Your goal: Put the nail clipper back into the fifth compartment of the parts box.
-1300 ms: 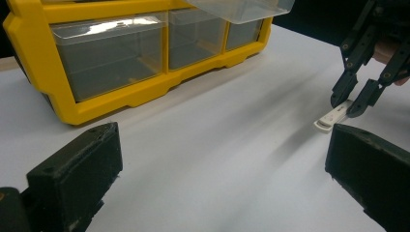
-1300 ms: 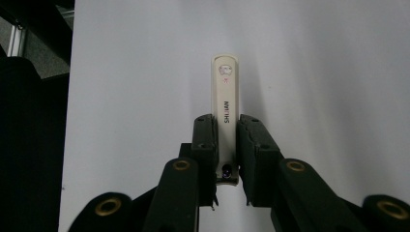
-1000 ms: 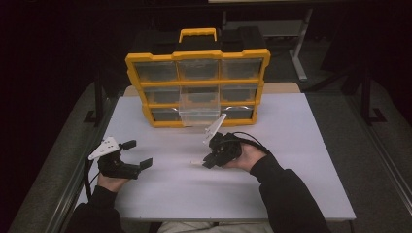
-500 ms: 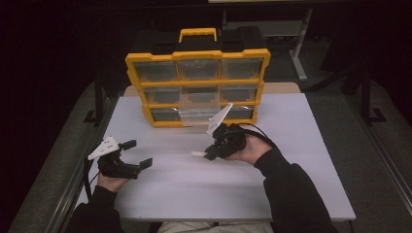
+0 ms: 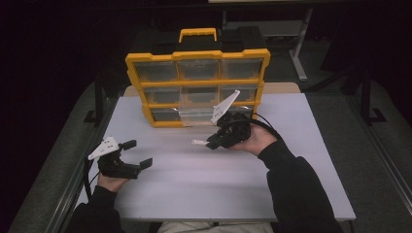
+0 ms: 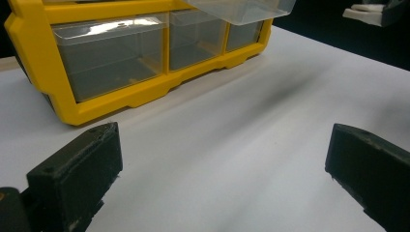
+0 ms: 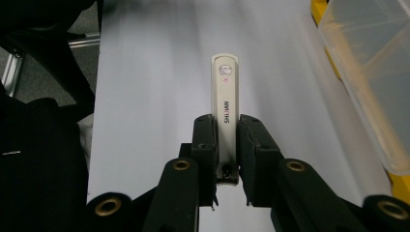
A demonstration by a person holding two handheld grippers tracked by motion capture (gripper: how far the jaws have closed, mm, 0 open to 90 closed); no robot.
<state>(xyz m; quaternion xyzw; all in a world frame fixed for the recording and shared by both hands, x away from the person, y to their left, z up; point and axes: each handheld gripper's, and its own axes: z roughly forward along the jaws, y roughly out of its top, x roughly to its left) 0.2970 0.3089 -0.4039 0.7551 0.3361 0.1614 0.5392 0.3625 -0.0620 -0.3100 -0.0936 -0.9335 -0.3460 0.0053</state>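
Observation:
My right gripper (image 5: pixel 210 144) is shut on a slim white bar (image 5: pixel 199 142) like a nail clipper, held above the white table (image 5: pixel 194 189) in front of the yellow organizer (image 5: pixel 194 56). In the right gripper view the bar (image 7: pixel 225 82) sticks out straight ahead from between the two pads of the gripper (image 7: pixel 226 140), printed side up. A clear drawer (image 5: pixel 197 112) stands pulled out of the organizer's bottom row, just behind the right hand. My left gripper (image 5: pixel 138 154) rests at the table's left, open, with nothing between its jaws (image 6: pixel 225 179).
The organizer (image 6: pixel 121 96) has a yellow frame, a handle on top and three rows of clear drawers. The pulled-out drawer (image 7: pixel 372 72) lies at the right in the right gripper view. Dark floor and table legs surround the table.
The right hand has lifted the white bar off the table and carried it a little up and toward the organizer. The left hand has stayed put.

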